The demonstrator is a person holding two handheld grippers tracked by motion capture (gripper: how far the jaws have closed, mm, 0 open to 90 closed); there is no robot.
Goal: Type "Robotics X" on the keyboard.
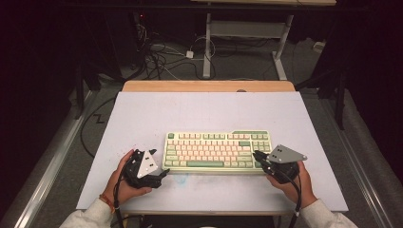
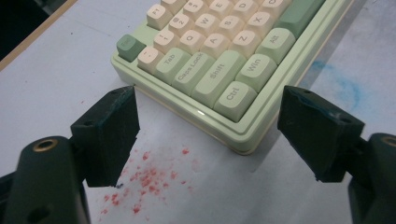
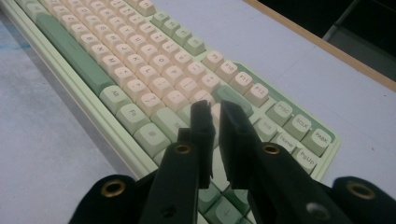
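Left gripper [image 2: 208, 135]: two black jaws rising from the bottom edge, standing wide apart, nothing between the pads. Keyboard [image 2: 219, 70]: pale green case, cream and green keycaps, lying beyond the jaws and running away toward the upper right; its near corner, bearing the Ctrl key [image 2: 232, 92], sits between the two jaws and slightly ahead of them, touching neither. Legible caps along the near column: Tab, Caps Lock, Shift, Win, Alt. Table surface [image 2: 56, 79]: light grey-white. Red specks [image 2: 149, 179]: scattered on the surface just beside the left jaw, toward the gap. Blue smudge [image 2: 343, 84]: faint, beyond the right jaw, past the keyboard's long edge.
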